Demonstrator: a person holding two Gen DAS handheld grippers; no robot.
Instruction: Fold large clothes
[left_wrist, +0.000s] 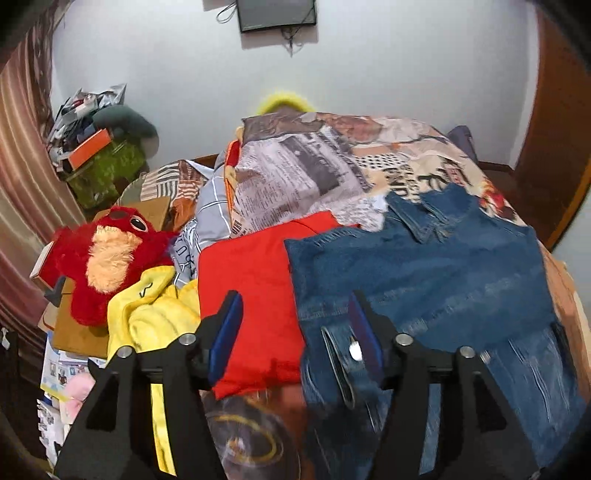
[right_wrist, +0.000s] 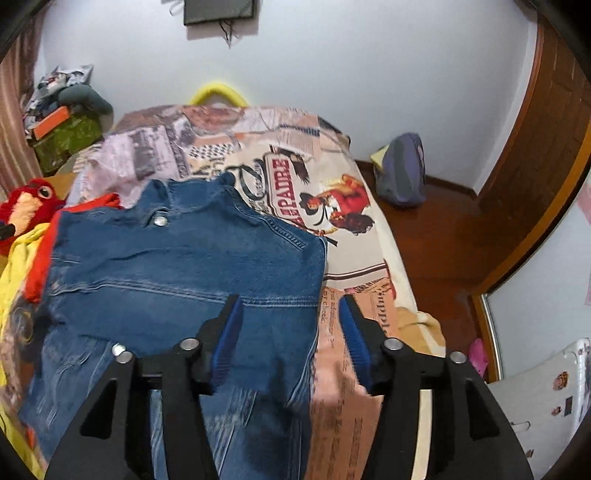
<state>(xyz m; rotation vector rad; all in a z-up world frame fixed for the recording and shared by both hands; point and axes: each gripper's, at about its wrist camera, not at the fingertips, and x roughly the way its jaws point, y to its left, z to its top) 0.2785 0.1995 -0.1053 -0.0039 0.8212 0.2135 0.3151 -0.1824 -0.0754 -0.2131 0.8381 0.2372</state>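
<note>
A wide bed covered by a newspaper-print patchwork bedspread in cream, orange and grey fills the scene, running from the near edge to the pale far wall. On its near half lies the blue denim jacket, spread flat and face down with its collar at the far end and a metal snap button showing there; a stitched seam runs across its back, the fabric is faded in streaks toward the near hem, and a cuffed sleeve with a button lies folded in at its left near corner. Just left of the jacket, touching its edge, sits a folded red-orange garment. Further left a crumpled yellow cloth lies beside a red plush toy with a tan muzzle. On the wooden floor to the far right stands a grey-purple backpack.

The left gripper points down over the seam where red garment and denim meet, its blue-padded fingers apart with nothing pinched between them. The right gripper points down over the jacket's right edge, its fingers likewise spread and clear of the cloth.
</note>
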